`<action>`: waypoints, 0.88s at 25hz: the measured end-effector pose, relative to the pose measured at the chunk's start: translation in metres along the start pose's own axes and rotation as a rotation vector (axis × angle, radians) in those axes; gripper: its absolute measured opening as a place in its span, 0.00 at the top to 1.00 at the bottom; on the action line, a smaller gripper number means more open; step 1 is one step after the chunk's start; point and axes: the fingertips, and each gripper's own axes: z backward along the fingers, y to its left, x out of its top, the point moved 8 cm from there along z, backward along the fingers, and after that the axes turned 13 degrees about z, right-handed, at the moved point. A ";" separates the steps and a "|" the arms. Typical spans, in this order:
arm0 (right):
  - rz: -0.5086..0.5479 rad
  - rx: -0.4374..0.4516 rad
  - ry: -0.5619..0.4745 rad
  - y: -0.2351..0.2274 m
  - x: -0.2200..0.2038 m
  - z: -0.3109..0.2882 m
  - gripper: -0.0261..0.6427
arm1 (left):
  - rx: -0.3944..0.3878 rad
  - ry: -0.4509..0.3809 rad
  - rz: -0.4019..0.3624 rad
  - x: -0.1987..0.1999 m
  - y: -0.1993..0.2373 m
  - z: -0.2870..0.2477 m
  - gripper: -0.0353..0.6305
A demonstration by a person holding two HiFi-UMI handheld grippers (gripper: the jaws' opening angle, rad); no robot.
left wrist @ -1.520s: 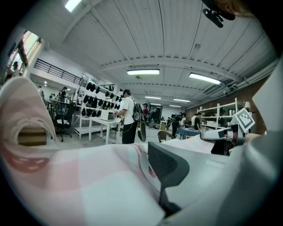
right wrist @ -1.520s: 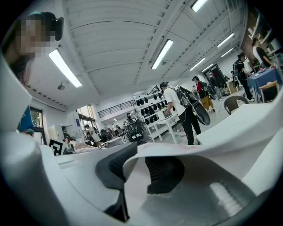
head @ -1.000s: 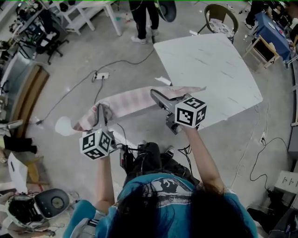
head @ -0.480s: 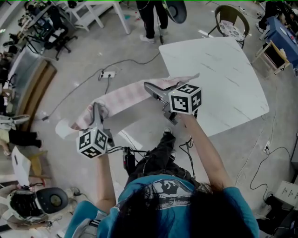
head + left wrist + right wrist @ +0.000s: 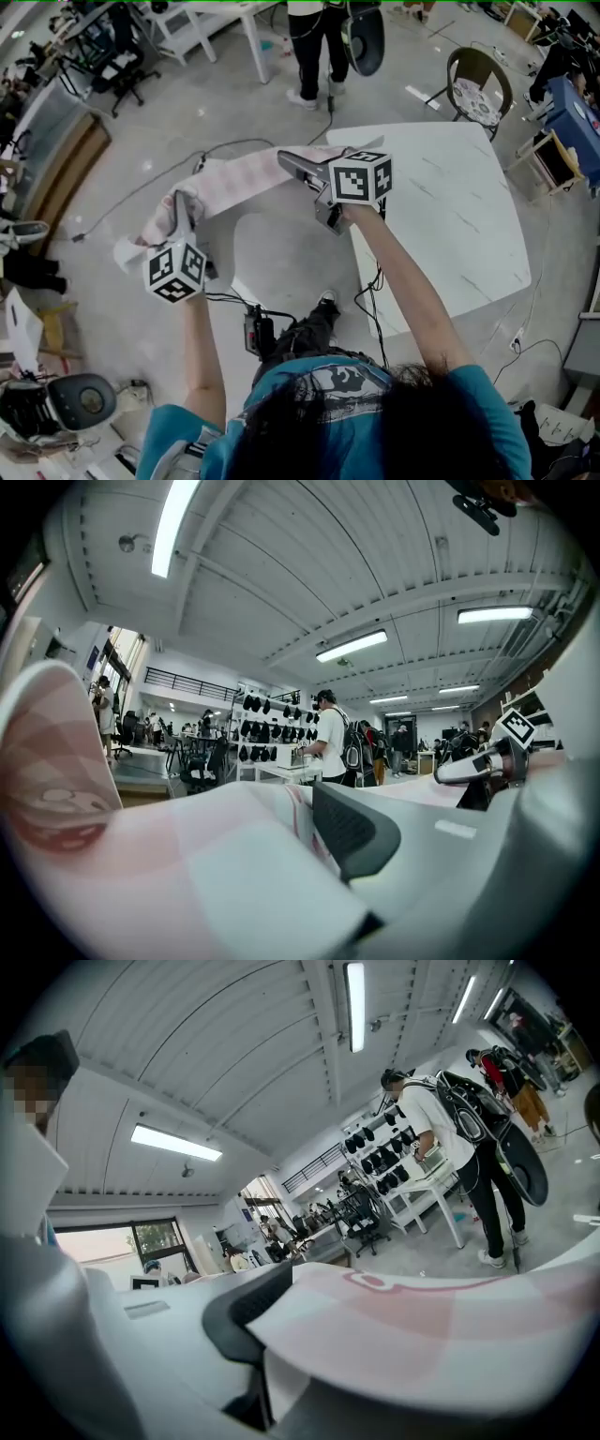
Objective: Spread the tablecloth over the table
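Head view shows one pink-and-white checked fabric tablecloth (image 5: 239,178) held stretched in the air by two tongs. The left tongs (image 5: 178,204) clamp one end and the right tongs (image 5: 291,164) clamp the other, just beside the near corner of one white marble-patterned square table (image 5: 450,216).

Tablecloth (image 5: 187,855) up close — a blur; standing person (image 5: 314,47) — upper body off-frame

Tally: two, left hand-held gripper (image 5: 180,208) and right hand-held gripper (image 5: 289,161); one tablecloth (image 5: 234,178); one tabletop (image 5: 450,197); one chair (image 5: 480,82).
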 end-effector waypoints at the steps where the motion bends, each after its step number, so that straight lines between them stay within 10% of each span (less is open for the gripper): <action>1: -0.002 0.013 -0.007 -0.012 0.009 -0.007 0.88 | 0.007 -0.026 -0.006 0.006 -0.003 -0.011 0.83; 11: 0.231 -0.019 -0.103 -0.090 0.100 -0.041 0.90 | -0.038 -0.262 -0.038 0.039 -0.036 -0.098 0.83; 22: 0.220 -0.307 0.042 -0.131 0.071 0.117 0.92 | -0.332 0.082 0.260 -0.075 -0.135 -0.147 0.82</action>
